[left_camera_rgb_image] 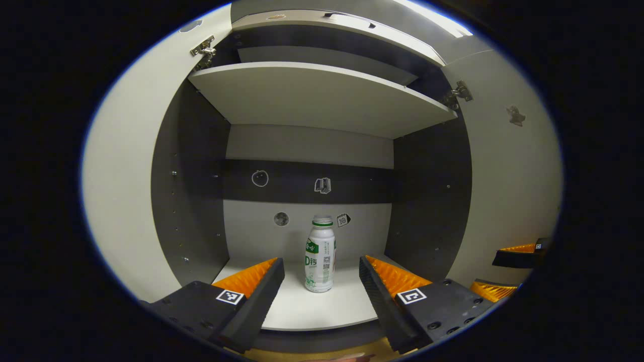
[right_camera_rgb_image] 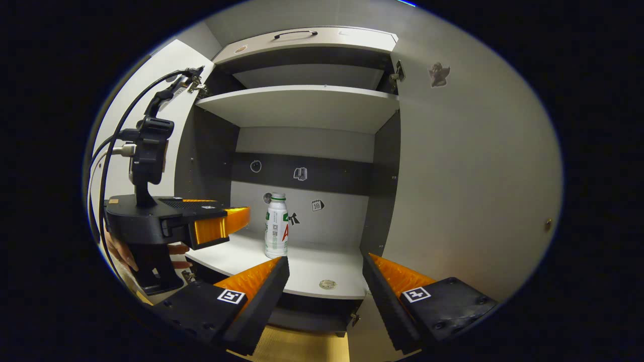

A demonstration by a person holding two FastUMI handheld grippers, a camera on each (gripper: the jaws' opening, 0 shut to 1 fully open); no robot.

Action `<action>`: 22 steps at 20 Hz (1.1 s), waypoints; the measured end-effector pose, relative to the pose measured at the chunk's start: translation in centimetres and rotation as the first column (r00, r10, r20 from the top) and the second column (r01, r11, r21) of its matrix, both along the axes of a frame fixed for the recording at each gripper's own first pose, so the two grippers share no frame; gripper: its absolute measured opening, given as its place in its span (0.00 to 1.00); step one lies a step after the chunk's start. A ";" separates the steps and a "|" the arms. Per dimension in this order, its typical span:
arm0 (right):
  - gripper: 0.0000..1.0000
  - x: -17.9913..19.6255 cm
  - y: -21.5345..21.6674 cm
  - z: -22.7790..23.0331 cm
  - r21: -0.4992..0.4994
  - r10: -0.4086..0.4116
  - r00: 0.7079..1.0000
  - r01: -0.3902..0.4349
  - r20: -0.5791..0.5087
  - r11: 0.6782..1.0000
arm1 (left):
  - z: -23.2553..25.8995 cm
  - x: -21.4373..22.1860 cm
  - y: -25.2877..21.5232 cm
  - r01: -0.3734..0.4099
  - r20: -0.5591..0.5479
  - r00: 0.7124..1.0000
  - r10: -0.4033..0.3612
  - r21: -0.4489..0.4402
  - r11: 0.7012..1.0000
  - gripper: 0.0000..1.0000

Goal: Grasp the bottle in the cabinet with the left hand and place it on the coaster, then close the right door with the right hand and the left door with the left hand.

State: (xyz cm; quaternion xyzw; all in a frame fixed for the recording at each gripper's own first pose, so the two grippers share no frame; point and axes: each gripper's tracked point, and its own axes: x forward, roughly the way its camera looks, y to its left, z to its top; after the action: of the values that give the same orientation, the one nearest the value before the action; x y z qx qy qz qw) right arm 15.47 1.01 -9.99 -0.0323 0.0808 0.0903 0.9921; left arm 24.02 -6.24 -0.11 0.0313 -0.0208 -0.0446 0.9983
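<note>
Leftmost, the left door (left_camera_rgb_image: 126,191) stands open; the left gripper (left_camera_rgb_image: 322,276), jaws apart, lines up with the upright bottle (left_camera_rgb_image: 320,254) on the cabinet's lower shelf (left_camera_rgb_image: 322,311), presumably for grasping. The right gripper (right_camera_rgb_image: 324,281), jaws also apart, waits beside the right door (right_camera_rgb_image: 468,191).

**Both grippers open, held level**

The left gripper (left_camera_rgb_image: 322,281) points straight ahead, jaws spread wide — nothing between its fingers. The right gripper (right_camera_rgb_image: 326,281) sits beside it, to its right, jaws equally wide and free. In the right gripper view, a hand (right_camera_rgb_image: 126,254) grips the left gripper's handle from below.
</note>
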 end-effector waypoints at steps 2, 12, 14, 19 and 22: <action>0.97 0.9 0.0 -0.8 0.002 0.002 1.000 -0.002 -0.018 1.000 | -0.3 1.7 -0.2 0.005 0.000 1.000 -0.005 0.013 1.000 0.95; 0.97 4.9 1.1 -4.9 0.015 0.022 0.995 -0.021 -0.101 1.000 | -3.6 10.9 0.1 0.000 -0.056 0.998 0.001 0.013 1.000 0.95; 0.98 5.5 1.1 -5.3 0.019 0.023 0.994 -0.022 -0.102 1.000 | -3.6 12.3 0.8 -0.015 -0.047 0.999 0.016 0.023 1.000 0.95; 0.97 6.9 0.7 -6.4 0.007 0.007 0.993 -0.007 -0.114 1.000 | -3.8 15.0 0.5 0.001 -0.034 0.999 0.001 0.058 0.998 0.94; 0.98 7.3 0.5 -7.1 -0.022 -0.004 0.993 0.002 -0.115 1.000 | -4.5 16.2 -0.1 0.022 -0.040 0.999 -0.019 0.058 0.998 0.92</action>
State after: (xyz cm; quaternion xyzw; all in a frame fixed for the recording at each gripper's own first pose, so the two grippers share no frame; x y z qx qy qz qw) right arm 22.82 1.55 -17.13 -0.0378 0.1390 0.0896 0.9855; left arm 40.18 -6.33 -4.60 0.0595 -0.0002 -0.0561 0.9967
